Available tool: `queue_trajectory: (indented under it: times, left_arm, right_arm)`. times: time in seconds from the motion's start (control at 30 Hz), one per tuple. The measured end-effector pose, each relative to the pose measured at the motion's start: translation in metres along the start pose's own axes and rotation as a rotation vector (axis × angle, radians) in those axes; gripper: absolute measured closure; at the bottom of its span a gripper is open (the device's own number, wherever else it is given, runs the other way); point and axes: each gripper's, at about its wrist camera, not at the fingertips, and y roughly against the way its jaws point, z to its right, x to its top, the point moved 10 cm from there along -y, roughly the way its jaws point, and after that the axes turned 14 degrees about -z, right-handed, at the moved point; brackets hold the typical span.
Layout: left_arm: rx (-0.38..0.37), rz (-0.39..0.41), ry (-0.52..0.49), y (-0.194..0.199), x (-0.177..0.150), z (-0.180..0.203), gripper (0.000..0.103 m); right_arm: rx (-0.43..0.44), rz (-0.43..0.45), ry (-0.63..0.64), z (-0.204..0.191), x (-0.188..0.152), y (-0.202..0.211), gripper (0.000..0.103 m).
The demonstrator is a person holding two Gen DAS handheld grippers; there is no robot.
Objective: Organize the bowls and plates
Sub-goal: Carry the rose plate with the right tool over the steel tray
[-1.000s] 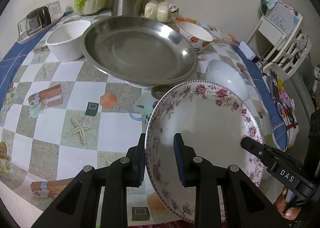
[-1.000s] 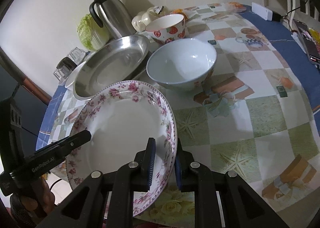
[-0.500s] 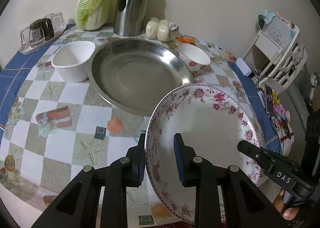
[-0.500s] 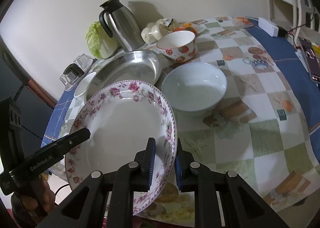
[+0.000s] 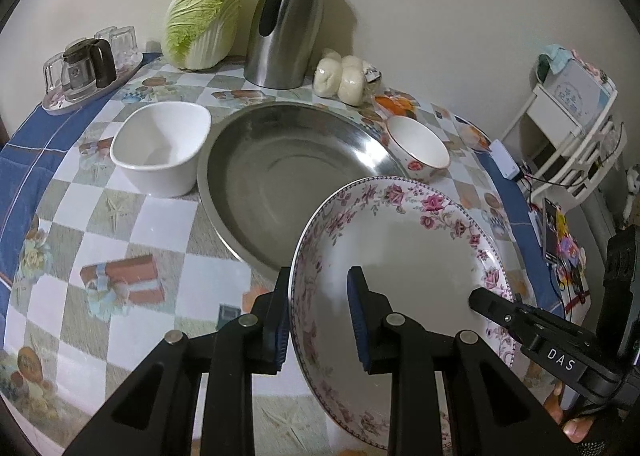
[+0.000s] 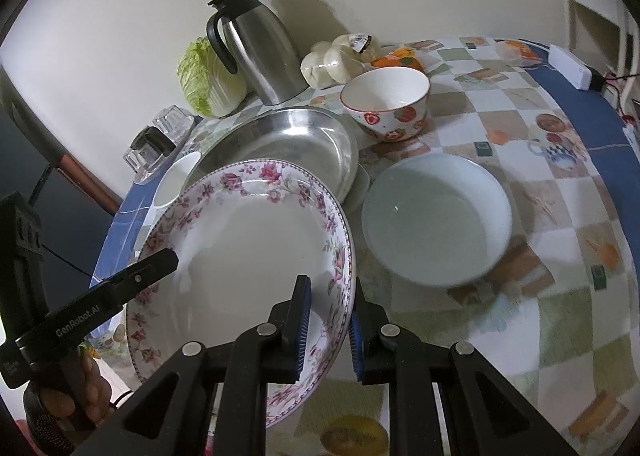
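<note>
Lifted higher and drawn back toward the near table edge within the last second: the round white plate with a pink floral rim, now raised clear of the checked, picture-printed tablecloth and tilted. More of the far wall and table in both views than a second ago, the dishes smaller and lower. Pinched on opposite rims, unchanged: left gripper clamped on the plate's left edge at lower centre of the left view, right gripper pressed nearly together on the right edge at lower centre of the right view. Likely meaning: plate in carry, not yet set down; probably headed for a stack, perhaps with the large round stainless-steel basin at centre frame.

Counted:
- One floral plate, held.
- One steel basin.
- Three bowls: a squarish plain white bowl left of the basin, a small white bowl with red fruit print at upper right of centre, a wide pale bluish-white bowl at right centre.
- One steel jug with black handle, one pale green cabbage, one bag of white buns, all along the upper edge by the wall.
</note>
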Motion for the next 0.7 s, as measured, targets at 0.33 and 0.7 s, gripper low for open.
queue_trajectory:
  times: [0.33, 0.7]
  left_arm:
    - [0.003, -0.003, 0.013, -0.019, 0.045, -0.019, 0.076]
    - [0.017, -0.013, 0.026, -0.043, 0.088, -0.040, 0.076]
  right_arm:
    - [-0.002, -0.019, 0.005, -0.010, 0.042, -0.025, 0.084]
    - [0.002, -0.055, 0.002, -0.015, 0.083, -0.062, 0.083]
